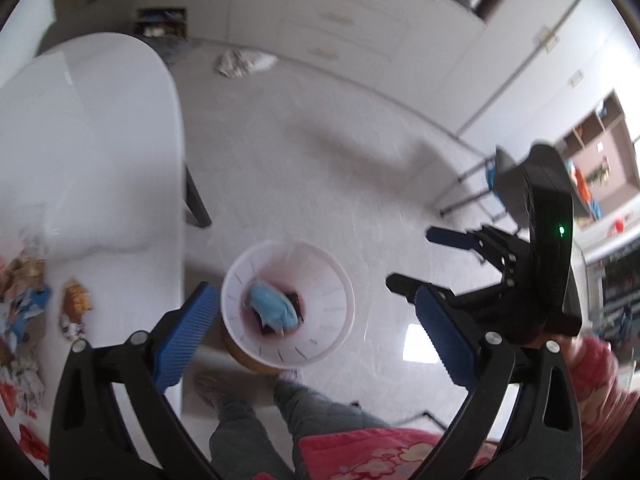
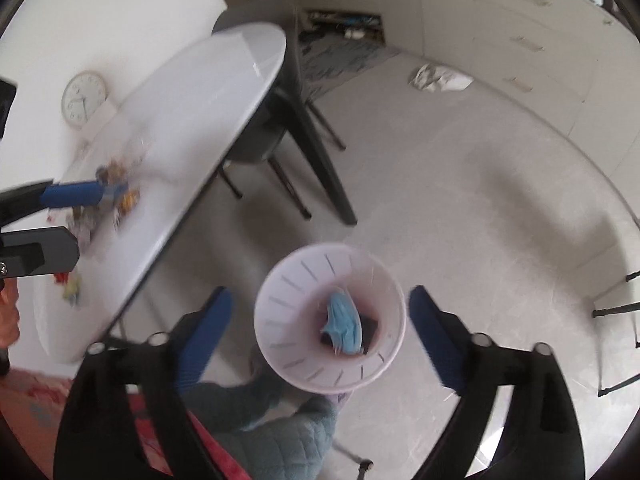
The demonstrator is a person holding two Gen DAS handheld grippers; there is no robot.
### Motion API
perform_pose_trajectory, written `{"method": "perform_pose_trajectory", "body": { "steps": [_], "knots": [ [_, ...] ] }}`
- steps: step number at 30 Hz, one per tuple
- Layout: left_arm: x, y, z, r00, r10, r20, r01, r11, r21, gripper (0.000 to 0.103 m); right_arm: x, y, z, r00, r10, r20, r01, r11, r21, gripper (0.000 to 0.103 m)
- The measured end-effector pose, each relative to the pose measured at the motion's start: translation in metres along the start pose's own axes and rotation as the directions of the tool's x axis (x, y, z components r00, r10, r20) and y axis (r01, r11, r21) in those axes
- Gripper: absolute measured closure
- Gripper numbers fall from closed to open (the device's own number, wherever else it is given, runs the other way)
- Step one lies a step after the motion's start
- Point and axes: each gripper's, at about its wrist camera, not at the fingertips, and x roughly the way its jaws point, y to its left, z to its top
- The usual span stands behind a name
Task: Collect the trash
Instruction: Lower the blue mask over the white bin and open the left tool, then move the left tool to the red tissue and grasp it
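I hold my right hand-held gripper released and empty over the white bin on the floor; a blue mask lies inside it. My left hand-held gripper is likewise spread wide, holding nothing. Wrappers lie scattered on the white tabletop beside the bin.

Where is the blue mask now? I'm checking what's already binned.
In both wrist views the blue mask lies inside the white bin on the floor, beside the white table.
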Motion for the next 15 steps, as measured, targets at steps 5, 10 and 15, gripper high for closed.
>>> {"method": "perform_pose_trajectory", "body": {
  "steps": [5,10,15],
  "knots": [
    [-0.044,0.024,-0.008,0.994,0.028,0.106,-0.018,0.995,-0.093,0.008,-0.019,0.036,0.025,0.997,-0.041,0.067,0.042,0.999,-0.006,0.003],
    [-0.093,0.075,-0.029,0.965,0.180,0.191,-0.120,0.951,-0.286,0.008,-0.028,0.078,0.056,0.992,-0.041,0.116,0.050,0.996,-0.079,0.003],
    [-0.136,0.134,-0.064,0.918,0.330,0.219,-0.199,0.864,-0.463,0.008,-0.023,0.130,0.082,0.992,0.002,0.123,0.023,0.978,-0.206,0.003]
  ]
}}
